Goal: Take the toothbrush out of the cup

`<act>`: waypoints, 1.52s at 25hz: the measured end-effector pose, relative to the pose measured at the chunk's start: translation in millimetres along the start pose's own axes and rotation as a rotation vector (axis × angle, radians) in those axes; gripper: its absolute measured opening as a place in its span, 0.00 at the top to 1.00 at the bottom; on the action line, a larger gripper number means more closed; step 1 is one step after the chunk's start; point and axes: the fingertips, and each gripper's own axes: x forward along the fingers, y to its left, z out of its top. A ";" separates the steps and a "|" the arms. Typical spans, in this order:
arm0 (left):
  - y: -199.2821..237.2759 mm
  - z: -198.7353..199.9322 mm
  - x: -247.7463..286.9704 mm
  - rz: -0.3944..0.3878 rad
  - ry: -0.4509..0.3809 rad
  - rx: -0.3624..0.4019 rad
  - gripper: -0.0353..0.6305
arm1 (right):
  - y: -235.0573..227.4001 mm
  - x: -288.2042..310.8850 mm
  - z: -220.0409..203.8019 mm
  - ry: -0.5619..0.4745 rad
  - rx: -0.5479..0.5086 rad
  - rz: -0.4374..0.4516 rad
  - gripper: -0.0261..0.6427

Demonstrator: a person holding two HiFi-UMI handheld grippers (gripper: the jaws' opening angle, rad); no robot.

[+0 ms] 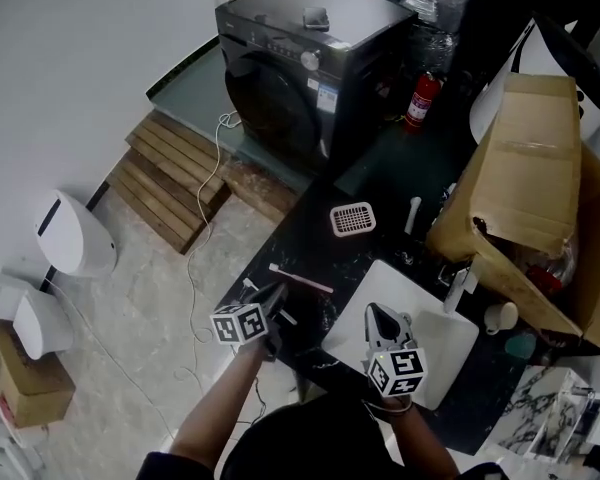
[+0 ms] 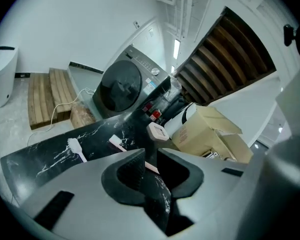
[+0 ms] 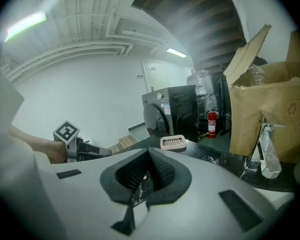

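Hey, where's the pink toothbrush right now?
In the head view, the pink toothbrush lies flat on the dark counter, left of centre, just beyond the left gripper, with the white soap dish farther back.

Black, white-veined marble counter (image 1: pixel 315 243) runs diagonally from lower centre to upper right in the head view.

Directly on it:
- Pink toothbrush (image 1: pixel 301 279), lying flat, centre-left.
- White slotted soap dish (image 1: pixel 352 219), above the toothbrush and apart from it.
- Slim white tube-like item (image 1: pixel 413 215), just right of the dish.
- Open cardboard box (image 1: pixel 525 188), at the right edge.
- White rectangular basin (image 1: pixel 455 343), lower centre.

In the left gripper view, a white brush (image 2: pixel 76 149) lies flat at the counter's left, apart from the toothbrush.
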 end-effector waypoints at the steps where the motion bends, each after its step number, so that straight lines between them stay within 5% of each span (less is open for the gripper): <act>1: -8.1 1.1 -7.7 -0.013 -0.013 0.017 0.81 | 3.4 -5.1 2.0 -0.009 -0.004 0.003 0.94; 17: -165.5 -42.7 -220.1 -0.174 -0.311 0.338 0.91 | 70.2 -177.3 19.7 -0.150 -0.072 -0.055 0.94; 24: -193.3 -49.0 -294.7 -0.153 -0.480 0.400 0.91 | 77.6 -250.0 12.4 -0.162 -0.093 -0.126 0.94; 38: -253.8 -85.8 -287.0 -0.256 -0.455 0.518 0.91 | 18.1 -380.1 -5.1 -0.200 -0.102 -0.389 0.94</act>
